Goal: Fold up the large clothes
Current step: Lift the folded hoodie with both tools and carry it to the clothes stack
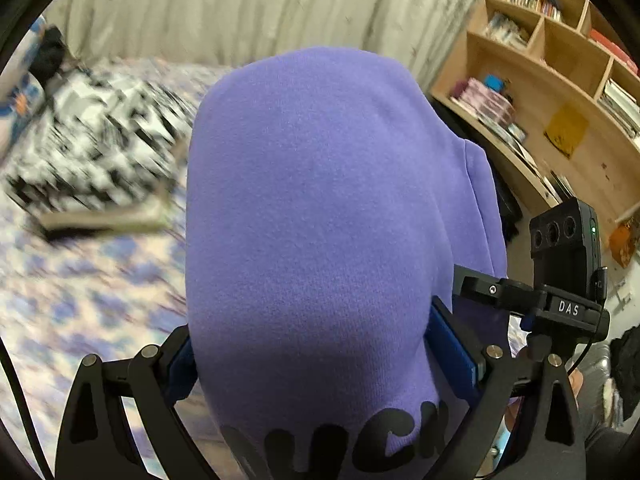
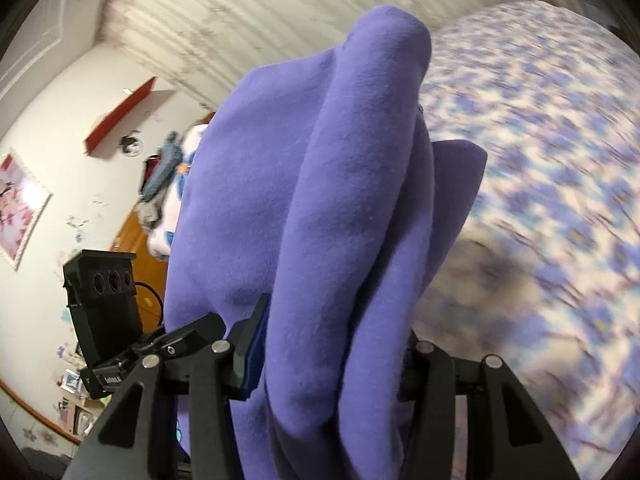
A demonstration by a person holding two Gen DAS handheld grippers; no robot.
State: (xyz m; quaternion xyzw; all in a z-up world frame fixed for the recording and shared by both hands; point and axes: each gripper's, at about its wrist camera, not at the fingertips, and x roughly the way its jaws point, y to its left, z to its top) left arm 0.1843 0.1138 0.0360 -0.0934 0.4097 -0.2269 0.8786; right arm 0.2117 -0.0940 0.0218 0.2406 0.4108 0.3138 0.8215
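Note:
A large purple sweatshirt [image 1: 312,208] with black lettering near its lower edge fills the middle of the left wrist view. My left gripper [image 1: 316,360] is shut on it, blue pads pressing the fabric from both sides. In the right wrist view the same purple sweatshirt [image 2: 312,208] hangs in thick folds. My right gripper [image 2: 328,356] is shut on a bunch of it. The fabric hides the fingertips of both grippers. The garment is held above the bed.
The bed has a blue and white flowered cover [image 2: 540,160]. A black and white patterned garment [image 1: 100,144] lies on the bed at the left. A wooden bookshelf [image 1: 560,80] stands at the right. A curtain [image 1: 240,4] hangs behind the bed.

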